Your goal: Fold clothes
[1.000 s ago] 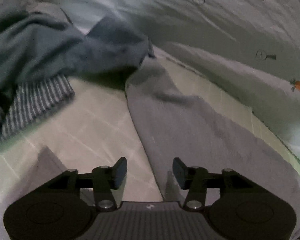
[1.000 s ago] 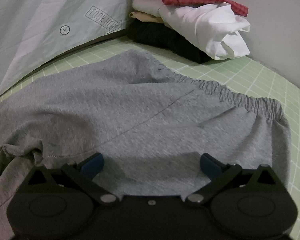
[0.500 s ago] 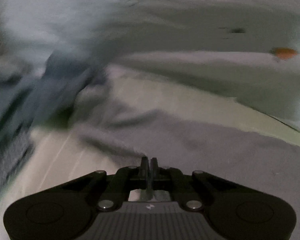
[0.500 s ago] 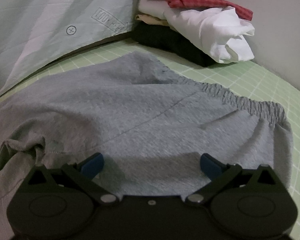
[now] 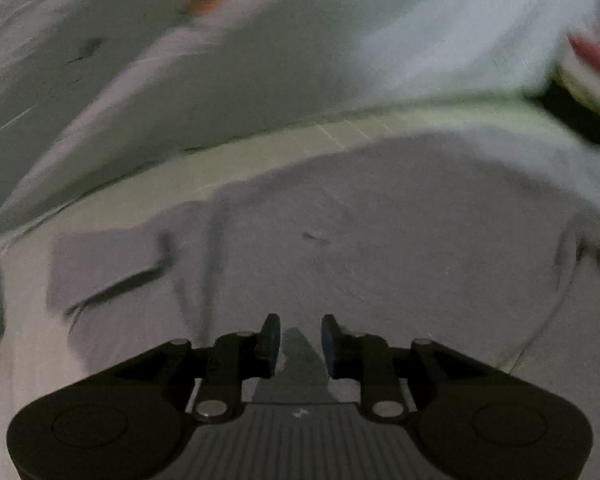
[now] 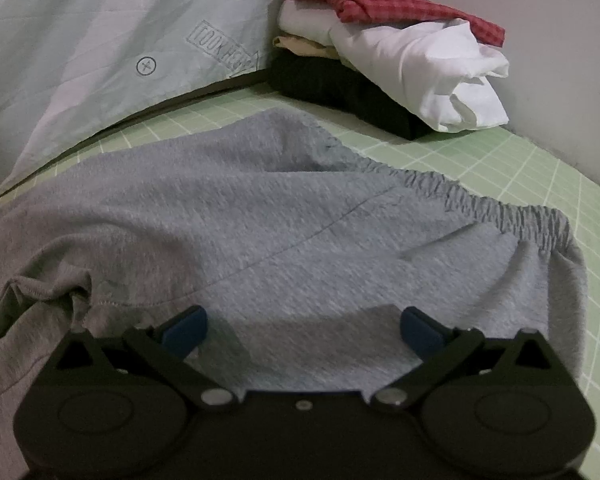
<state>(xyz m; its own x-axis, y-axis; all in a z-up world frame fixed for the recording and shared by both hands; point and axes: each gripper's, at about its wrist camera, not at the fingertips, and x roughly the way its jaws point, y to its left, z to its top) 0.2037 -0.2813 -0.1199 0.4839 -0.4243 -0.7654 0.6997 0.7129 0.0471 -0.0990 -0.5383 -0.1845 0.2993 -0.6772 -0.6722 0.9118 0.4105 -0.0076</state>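
Observation:
Grey sweatpants (image 6: 260,216) lie spread on the green grid mat (image 6: 520,168), elastic waistband (image 6: 500,212) toward the right. A folded-over leg hem (image 6: 52,292) lies bunched at the left. My right gripper (image 6: 302,330) is wide open and empty, low over the grey fabric. In the blurred left wrist view the same grey pants (image 5: 360,240) fill the lower half. My left gripper (image 5: 300,340) is slightly open just above the cloth, with nothing between its fingers.
A stack of folded clothes (image 6: 380,64), red check on top, then white, beige and black, stands at the back right against the wall. A pale printed sheet (image 6: 100,48) hangs behind the mat and also shows in the left wrist view (image 5: 260,60).
My left gripper shut on the pant leg, swung it right over the pants, and now has opened and let it go. The right gripper barely moved and stayed open.

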